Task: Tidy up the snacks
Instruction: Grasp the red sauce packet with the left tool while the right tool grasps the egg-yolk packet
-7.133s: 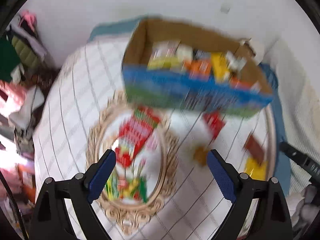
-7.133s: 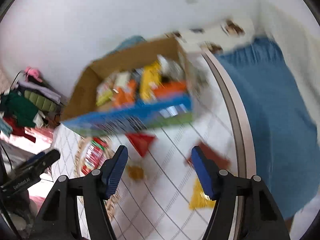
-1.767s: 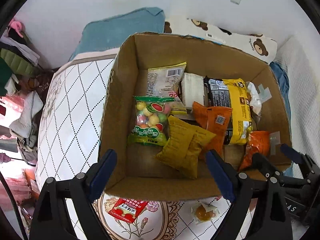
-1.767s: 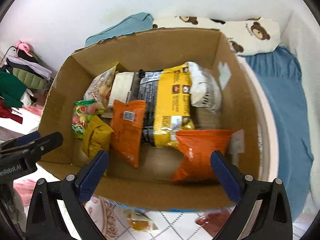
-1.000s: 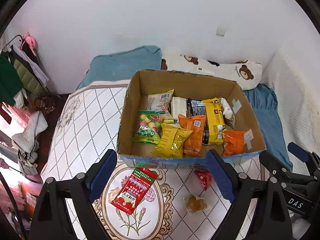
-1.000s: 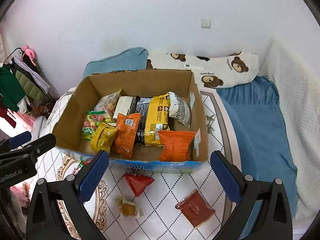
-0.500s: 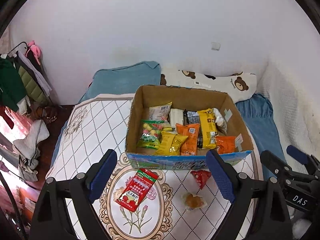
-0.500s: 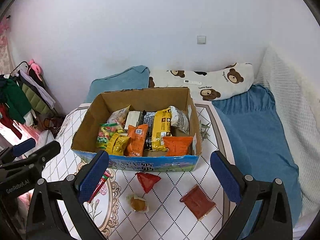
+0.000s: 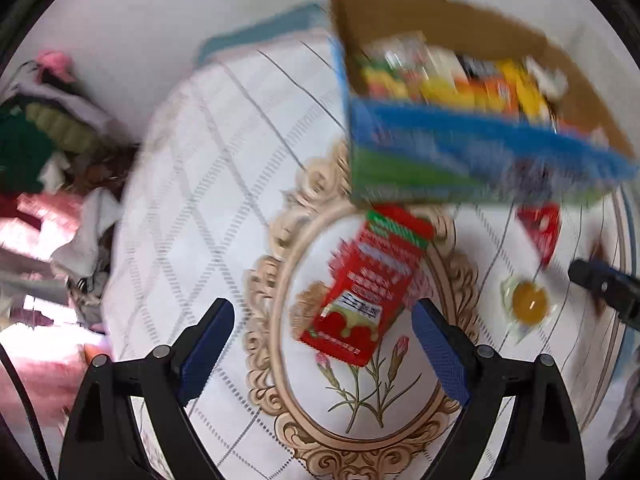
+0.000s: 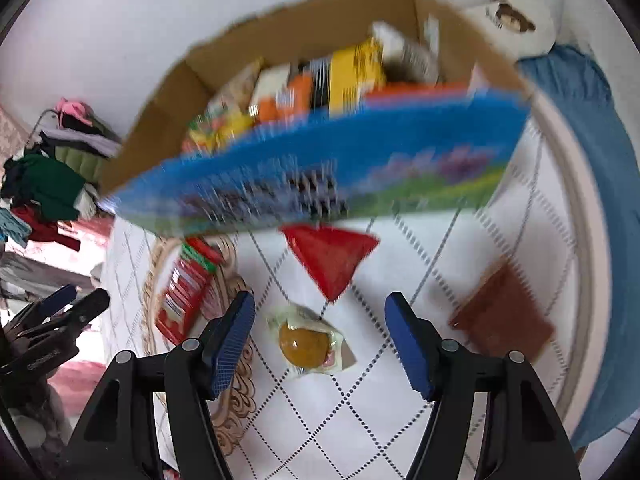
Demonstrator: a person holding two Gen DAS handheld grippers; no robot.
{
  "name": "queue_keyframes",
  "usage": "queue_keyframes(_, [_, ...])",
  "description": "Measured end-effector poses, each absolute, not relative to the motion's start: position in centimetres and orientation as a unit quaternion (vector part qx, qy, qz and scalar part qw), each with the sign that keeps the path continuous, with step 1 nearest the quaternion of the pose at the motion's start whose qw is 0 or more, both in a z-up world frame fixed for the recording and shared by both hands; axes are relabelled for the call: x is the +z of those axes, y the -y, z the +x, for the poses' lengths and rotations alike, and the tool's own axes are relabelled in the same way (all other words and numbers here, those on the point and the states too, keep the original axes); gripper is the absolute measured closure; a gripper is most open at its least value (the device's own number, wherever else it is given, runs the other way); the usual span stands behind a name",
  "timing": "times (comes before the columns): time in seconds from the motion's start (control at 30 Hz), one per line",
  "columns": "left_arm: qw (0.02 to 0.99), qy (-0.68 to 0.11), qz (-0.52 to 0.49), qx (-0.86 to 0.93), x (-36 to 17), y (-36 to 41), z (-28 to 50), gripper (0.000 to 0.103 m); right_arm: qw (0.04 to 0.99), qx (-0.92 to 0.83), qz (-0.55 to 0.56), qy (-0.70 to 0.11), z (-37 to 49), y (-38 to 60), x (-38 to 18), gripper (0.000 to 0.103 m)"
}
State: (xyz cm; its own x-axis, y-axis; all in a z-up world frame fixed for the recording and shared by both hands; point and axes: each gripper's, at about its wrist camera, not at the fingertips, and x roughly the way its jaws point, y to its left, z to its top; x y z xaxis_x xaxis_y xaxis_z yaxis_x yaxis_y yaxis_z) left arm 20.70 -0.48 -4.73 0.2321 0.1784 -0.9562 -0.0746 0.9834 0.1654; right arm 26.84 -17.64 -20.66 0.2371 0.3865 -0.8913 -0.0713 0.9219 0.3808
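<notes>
A cardboard box (image 9: 472, 140) with a blue printed front holds several snack packets; it also shows in the right wrist view (image 10: 320, 176). On the quilted bed in front of it lie a red snack pack (image 9: 366, 284), a red triangular packet (image 10: 330, 256), a clear-wrapped yellow cake (image 10: 308, 340) and a brown packet (image 10: 504, 316). My left gripper (image 9: 322, 344) is open, low over the red snack pack. My right gripper (image 10: 320, 346) is open, its fingers either side of the yellow cake. Both views are blurred.
The white quilted cover (image 9: 208, 168) has an ornate oval flower pattern (image 9: 360, 400). Clothes (image 10: 48, 184) pile up beside the bed on the left. A blue blanket (image 10: 600, 184) and a bear-print pillow (image 10: 516, 20) lie to the right. A white wall stands behind.
Both grippers have dropped from high above the bed to just over the loose snacks in front of the box. Both stay open and empty.
</notes>
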Motion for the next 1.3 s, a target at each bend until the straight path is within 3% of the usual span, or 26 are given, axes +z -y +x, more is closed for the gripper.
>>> queue_keyframes(0.2, [0.740, -0.663, 0.117, 0.010, -10.4, 3.2, 23.4, 0.014, 0.755, 0.158, 0.111, -0.626, 26.4, 15.2, -23.4, 0.032])
queue_keyframes(0.27, [0.726, -0.677, 0.116, 0.006, -11.9, 3.6, 23.6, 0.045, 0.757, 0.155, 0.087, -0.629, 26.3, 14.3, -23.9, 0.032])
queue_keyframes(0.3, [0.723, -0.682, 0.110, 0.007, -12.3, 3.7, 23.5, 0.049, 0.757, 0.155, 0.076, -0.631, 26.4, 13.9, -24.2, 0.032])
queue_keyframes(0.4, [0.729, -0.680, 0.072, 0.023, -12.2, 3.5, 22.2, 0.050, 0.759, 0.155, 0.034, -0.631, 26.3, 12.5, -25.4, 0.035])
queue_keyframes(0.47, [0.720, -0.693, -0.001, 0.035, -12.4, 2.6, 20.5, 0.050, 0.766, 0.155, -0.005, -0.624, 25.8, 11.6, -25.7, 0.048])
queue_keyframes(0.7, [0.671, -0.721, -0.171, 0.038, -13.8, 1.6, 14.5, 0.049, 0.749, 0.188, -0.048, -0.634, 21.4, 11.3, -26.0, 0.049])
queue_keyframes(0.97, [0.695, -0.712, -0.083, 0.049, -14.7, 4.5, 15.1, 0.046, 0.730, 0.191, -0.052, -0.655, 19.1, 11.8, -28.3, 0.048])
queue_keyframes(1.03, [0.705, -0.705, -0.067, 0.047, -14.2, 5.4, 14.9, 0.056, 0.731, 0.188, -0.055, -0.653, 19.1, 11.8, -28.9, 0.048])
queue_keyframes(1.17, [0.712, -0.698, -0.075, 0.036, -12.3, 7.0, 14.6, 0.061, 0.744, 0.188, -0.054, -0.640, 18.4, 11.9, -28.3, 0.049])
queue_keyframes(1.3, [0.729, -0.679, -0.085, 0.018, -8.8, 7.9, 15.1, 0.061, 0.749, 0.198, -0.021, -0.632, 17.9, 12.6, -26.8, 0.060])
